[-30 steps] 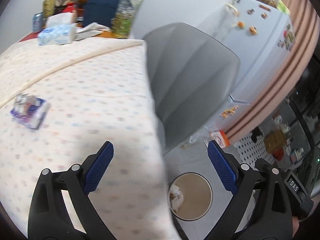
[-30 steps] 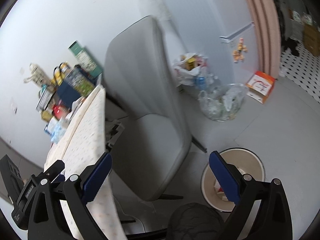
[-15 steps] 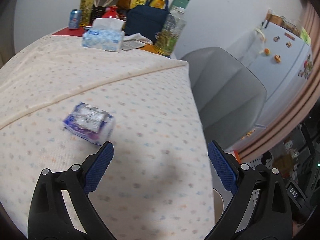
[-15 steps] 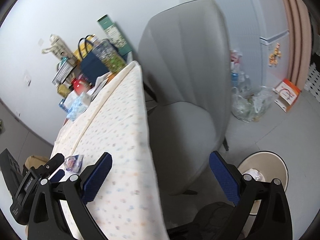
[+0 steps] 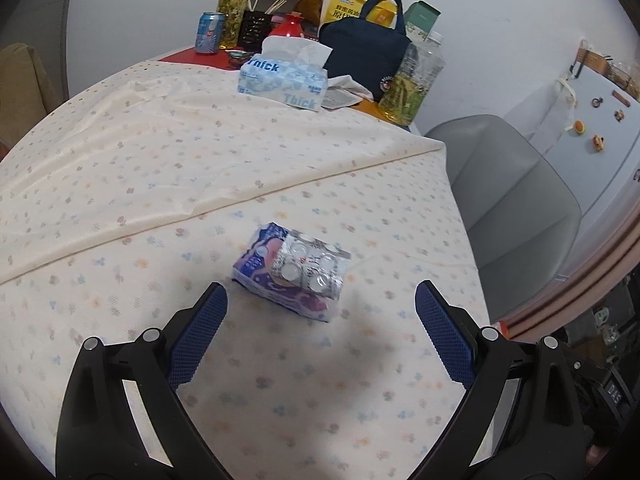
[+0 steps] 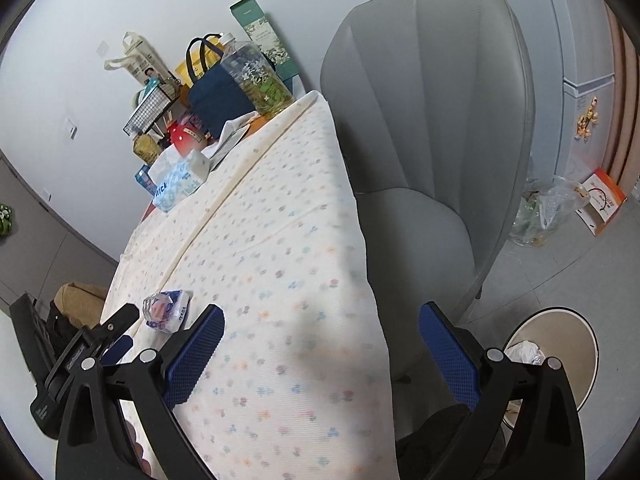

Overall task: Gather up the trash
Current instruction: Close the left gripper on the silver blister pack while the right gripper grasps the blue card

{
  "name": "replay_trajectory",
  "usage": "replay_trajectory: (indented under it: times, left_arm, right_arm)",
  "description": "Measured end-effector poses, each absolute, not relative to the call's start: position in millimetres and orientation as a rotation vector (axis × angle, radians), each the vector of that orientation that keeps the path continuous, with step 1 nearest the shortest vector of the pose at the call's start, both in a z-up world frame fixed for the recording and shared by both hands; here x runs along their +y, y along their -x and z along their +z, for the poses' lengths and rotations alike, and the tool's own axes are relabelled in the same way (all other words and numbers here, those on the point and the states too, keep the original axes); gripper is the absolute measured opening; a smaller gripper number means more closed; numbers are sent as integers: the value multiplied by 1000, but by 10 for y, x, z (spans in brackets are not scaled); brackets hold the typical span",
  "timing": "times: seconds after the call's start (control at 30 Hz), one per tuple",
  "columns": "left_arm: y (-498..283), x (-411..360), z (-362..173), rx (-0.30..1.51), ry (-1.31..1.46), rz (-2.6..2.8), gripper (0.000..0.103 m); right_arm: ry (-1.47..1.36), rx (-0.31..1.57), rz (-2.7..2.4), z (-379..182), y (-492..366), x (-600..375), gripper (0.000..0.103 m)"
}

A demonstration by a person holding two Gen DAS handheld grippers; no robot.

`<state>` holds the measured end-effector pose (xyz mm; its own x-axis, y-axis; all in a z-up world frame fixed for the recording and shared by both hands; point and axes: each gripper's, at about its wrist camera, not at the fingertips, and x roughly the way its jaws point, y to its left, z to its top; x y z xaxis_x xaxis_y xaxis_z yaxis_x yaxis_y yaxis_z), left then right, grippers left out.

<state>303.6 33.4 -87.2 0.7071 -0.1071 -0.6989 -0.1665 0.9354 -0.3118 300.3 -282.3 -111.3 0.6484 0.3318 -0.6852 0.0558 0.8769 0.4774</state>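
Observation:
A small purple-and-white tissue packet (image 5: 276, 276) lies on the flowered tablecloth (image 5: 160, 184), with a silver pill blister sheet (image 5: 312, 266) resting on top of it. My left gripper (image 5: 320, 308) hovers open just in front of it, nothing between its blue pads. In the right wrist view the same packet (image 6: 166, 310) sits at the left, beside the left gripper's body. My right gripper (image 6: 320, 330) is open over the table's right edge. A round bin (image 6: 560, 348) with white crumpled trash inside stands on the floor at lower right.
A grey chair (image 6: 432, 152) stands against the table's right side. At the far end stand a tissue box (image 5: 286, 80), a navy bag (image 5: 366, 60), a plastic jar (image 5: 412, 80), a can (image 5: 210, 32) and bottles. Bags and an orange box (image 6: 602, 206) lie on the floor.
Both grippers swung from the floor and bin back over the table. The packet moved from the far left of the left wrist view to its centre, closer to the open fingers.

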Motion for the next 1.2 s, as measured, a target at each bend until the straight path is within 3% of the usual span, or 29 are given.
replay_trajectory:
  times: [0.27, 0.37, 0.43, 0.9, 1.2]
  left_arm:
    - [-3264, 230, -914, 782, 245, 68, 93]
    - [-3311, 230, -915, 782, 224, 75, 76]
    - [-3320, 263, -931, 794, 231, 64, 46]
    - [-2955, 854, -804, 737, 336, 140, 45]
    - [-2747, 1232, -828, 723, 392, 199, 45]
  right_arm:
    - [-521, 844, 101, -1080, -2976, -3091, 95]
    - [-521, 843, 94, -1073, -2986, -3121, 95]
    - [-519, 846, 97, -1073, -2990, -3114, 95]
    - [-440, 882, 237, -1044, -3205, -2301, 95]
    - [-409, 962, 349, -1105, -3416, -1659, 83]
